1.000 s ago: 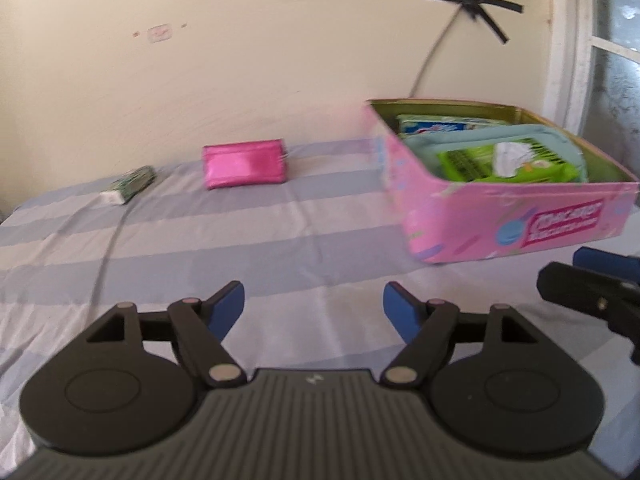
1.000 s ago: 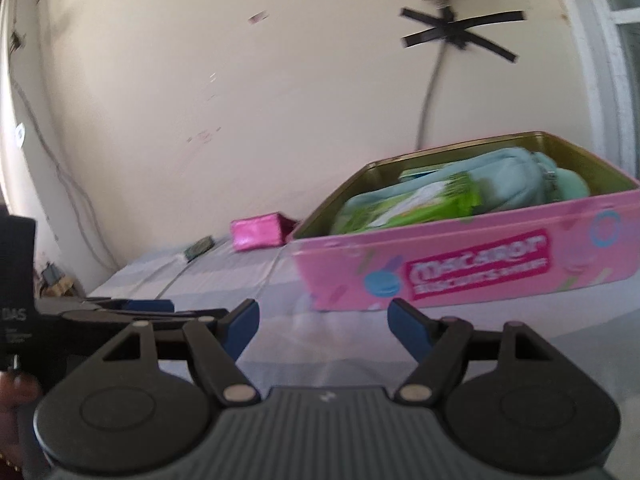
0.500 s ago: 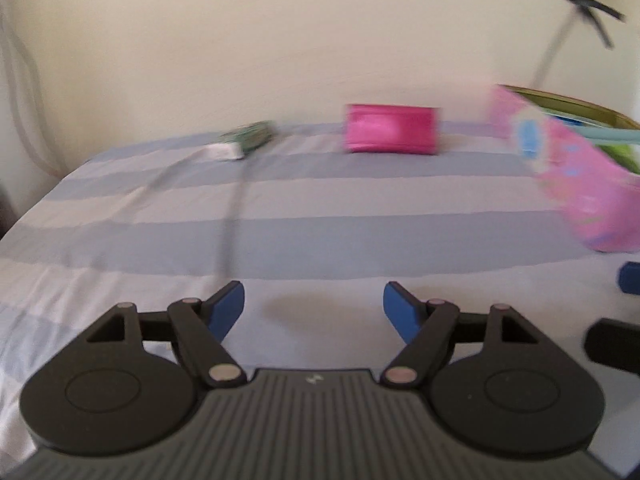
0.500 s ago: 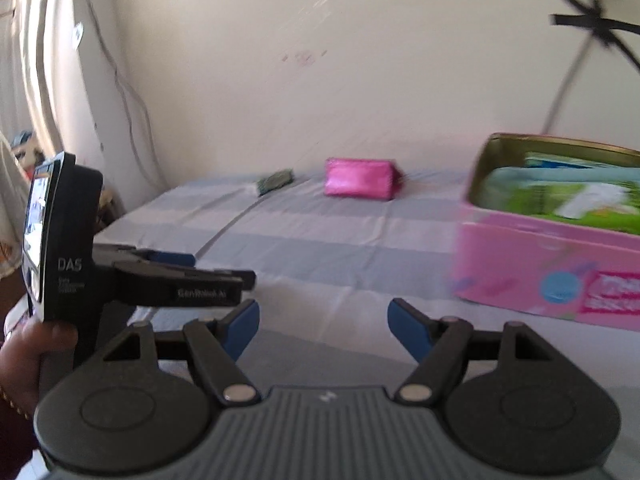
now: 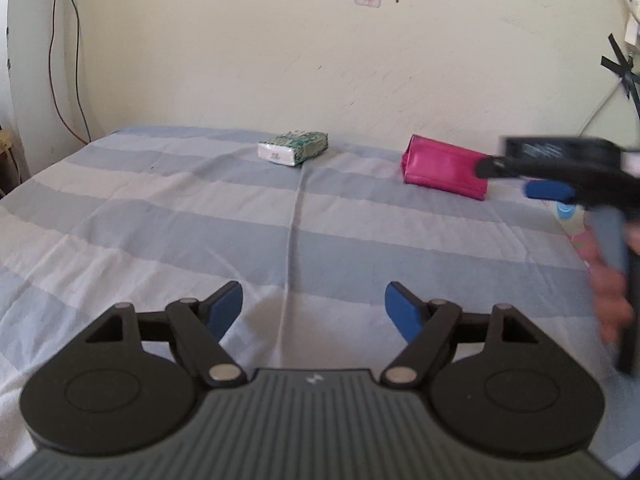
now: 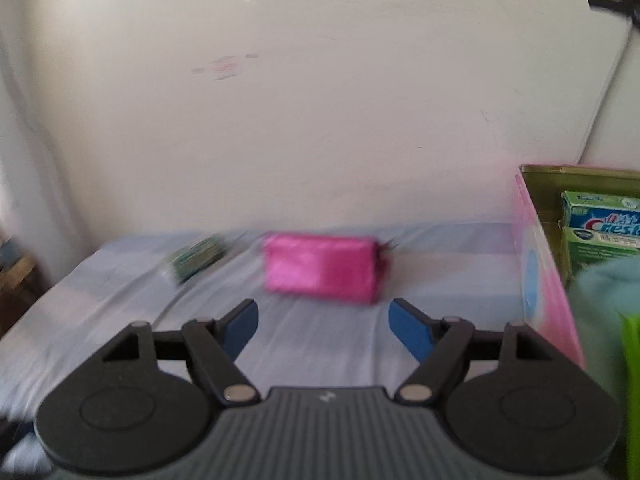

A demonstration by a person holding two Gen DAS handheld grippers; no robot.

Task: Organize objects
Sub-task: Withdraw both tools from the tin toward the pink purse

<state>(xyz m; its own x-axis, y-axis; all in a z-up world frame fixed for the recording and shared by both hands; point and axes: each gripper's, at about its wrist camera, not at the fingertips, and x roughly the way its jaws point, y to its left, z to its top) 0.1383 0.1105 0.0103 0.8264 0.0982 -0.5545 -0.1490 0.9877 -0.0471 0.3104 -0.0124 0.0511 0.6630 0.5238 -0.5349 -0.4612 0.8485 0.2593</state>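
Observation:
A pink pouch (image 5: 444, 168) lies on the striped bed sheet near the wall; it also shows in the right wrist view (image 6: 322, 266), just beyond my right gripper (image 6: 323, 326), which is open and empty. A green and white packet (image 5: 294, 147) lies to the pouch's left, blurred in the right wrist view (image 6: 196, 258). My left gripper (image 5: 313, 310) is open and empty over the sheet, well short of both. The right gripper also shows in the left wrist view (image 5: 520, 180), beside the pouch. A pink tin box (image 6: 540, 264) stands at the right with a toothpaste carton (image 6: 600, 220) inside.
The striped sheet (image 5: 160, 220) spreads across the bed up to the cream wall (image 5: 280, 60). Cables hang down the wall at the left (image 5: 68, 60) and right (image 5: 624, 60). A light blue pouch (image 6: 608, 300) fills the near part of the tin.
Both grippers have swung left, away from the pink tin, and now face the pink pouch and the green packet. The right gripper has come close to the pouch. Both stay open.

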